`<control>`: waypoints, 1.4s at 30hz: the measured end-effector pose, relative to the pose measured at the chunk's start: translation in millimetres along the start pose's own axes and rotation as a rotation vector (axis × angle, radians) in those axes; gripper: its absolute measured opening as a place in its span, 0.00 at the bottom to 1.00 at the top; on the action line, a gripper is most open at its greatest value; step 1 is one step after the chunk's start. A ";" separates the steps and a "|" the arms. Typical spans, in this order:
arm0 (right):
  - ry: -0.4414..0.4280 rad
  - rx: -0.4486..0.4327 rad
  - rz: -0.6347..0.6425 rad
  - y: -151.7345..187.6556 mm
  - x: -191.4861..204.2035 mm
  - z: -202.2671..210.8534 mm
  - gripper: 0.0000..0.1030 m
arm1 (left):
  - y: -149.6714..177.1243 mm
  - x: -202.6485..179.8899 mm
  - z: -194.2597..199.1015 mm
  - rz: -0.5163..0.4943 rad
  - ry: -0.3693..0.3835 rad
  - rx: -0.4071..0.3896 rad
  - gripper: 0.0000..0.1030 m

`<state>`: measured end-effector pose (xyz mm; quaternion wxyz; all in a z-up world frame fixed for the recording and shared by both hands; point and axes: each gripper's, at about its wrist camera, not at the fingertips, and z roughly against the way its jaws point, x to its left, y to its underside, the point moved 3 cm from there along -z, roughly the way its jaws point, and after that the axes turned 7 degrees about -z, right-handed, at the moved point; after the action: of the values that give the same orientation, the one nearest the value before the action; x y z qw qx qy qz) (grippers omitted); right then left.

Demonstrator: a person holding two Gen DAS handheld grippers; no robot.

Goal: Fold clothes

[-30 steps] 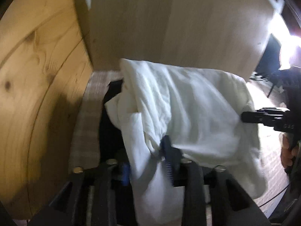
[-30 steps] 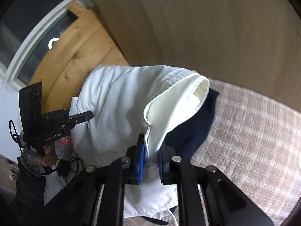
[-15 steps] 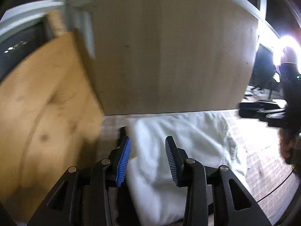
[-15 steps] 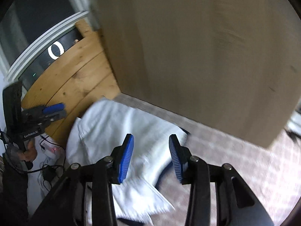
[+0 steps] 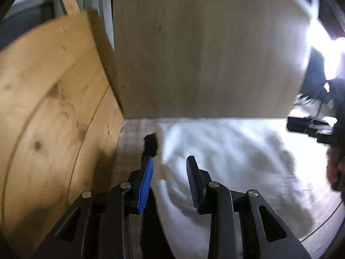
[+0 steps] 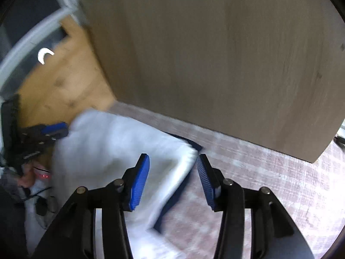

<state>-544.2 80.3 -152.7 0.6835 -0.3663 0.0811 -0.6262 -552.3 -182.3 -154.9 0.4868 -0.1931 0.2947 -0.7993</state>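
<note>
A white garment (image 5: 226, 155) lies spread over a dark navy garment (image 5: 151, 144) on a checked cloth surface. My left gripper (image 5: 169, 159) hovers above the white garment's left edge. Its jaws are closing a little, and the cloth lies below them, untouched. In the right wrist view the white garment (image 6: 112, 142) has the navy garment (image 6: 194, 145) peeking out at its right edge. My right gripper (image 6: 173, 158) hangs over that edge. Its jaws are opening and nothing is pinched. Each view shows the other gripper: the right gripper (image 5: 310, 126) and the left gripper (image 6: 47, 129).
A pine board (image 5: 54, 108) stands at the left and a grey-brown panel (image 5: 204, 54) closes the back. The checked cloth (image 6: 258, 183) extends to the right. Cables and a device with a red light (image 6: 43, 174) lie at the left. A bright lamp (image 5: 323, 49) glares at the right.
Both grippers let go of the white garment, which dropped flat onto the navy one. Both grippers rose and tilted upward. The right jaws spread wider.
</note>
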 end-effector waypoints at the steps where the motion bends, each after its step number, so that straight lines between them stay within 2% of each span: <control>1: -0.019 -0.003 0.037 7.6 14.2 4.9 0.44 | 2.0 -8.3 7.3 -0.016 0.017 -0.018 0.30; 3: -0.052 0.001 0.111 24.3 41.0 10.2 0.44 | 6.9 -22.0 9.0 -0.044 0.060 -0.022 0.31; 5: -0.037 0.035 0.191 48.6 64.4 4.0 0.44 | 21.9 -35.4 4.7 -0.067 0.093 -0.004 0.32; 9: 0.031 0.111 0.317 98.0 90.0 -11.1 0.44 | 55.3 -33.0 -26.9 -0.042 0.074 0.113 0.30; 10: 0.041 0.130 0.333 109.2 91.9 -11.0 0.45 | 59.2 -30.6 -26.7 -0.020 0.081 0.115 0.30; 12: 0.039 0.169 0.357 128.4 93.0 -0.9 0.46 | 60.3 -28.8 -16.8 -0.006 0.064 0.098 0.29; 14: 0.023 0.220 0.361 142.5 90.0 14.5 0.47 | 62.9 -31.3 11.3 0.010 0.039 0.080 0.31; 17: -0.006 0.275 0.287 156.1 76.7 44.5 0.48 | 81.3 -31.1 43.3 0.081 0.030 0.067 0.36; 18: -0.006 0.282 0.246 158.4 70.4 54.6 0.51 | 88.5 -33.0 53.0 0.103 0.029 0.068 0.37; 20: 0.020 0.279 0.188 165.1 66.8 69.1 0.58 | 101.6 -38.1 71.8 0.144 0.030 0.070 0.40; 22: 0.079 0.238 0.150 164.4 60.7 84.5 0.58 | 107.6 -49.8 90.4 0.168 0.046 0.073 0.47; 26: 0.165 0.184 0.092 169.4 57.6 102.6 0.60 | 112.4 -88.1 105.7 0.184 0.074 0.065 0.54; 31: 0.246 0.118 0.057 175.0 55.6 134.4 0.60 | 111.1 -133.7 144.3 0.173 0.027 0.021 0.69; 36: 0.291 0.036 -0.004 181.8 54.0 168.7 0.60 | 112.9 -152.9 172.4 0.183 -0.022 0.009 0.72; 42: 0.337 -0.009 -0.057 201.1 56.4 198.3 0.60 | 127.0 -167.6 192.6 0.172 -0.013 0.046 0.73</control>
<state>-259.6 97.2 -111.7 0.6406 -0.2612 0.1870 -0.6974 -277.6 -132.0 -97.5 0.5598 -0.1612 0.2886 -0.7599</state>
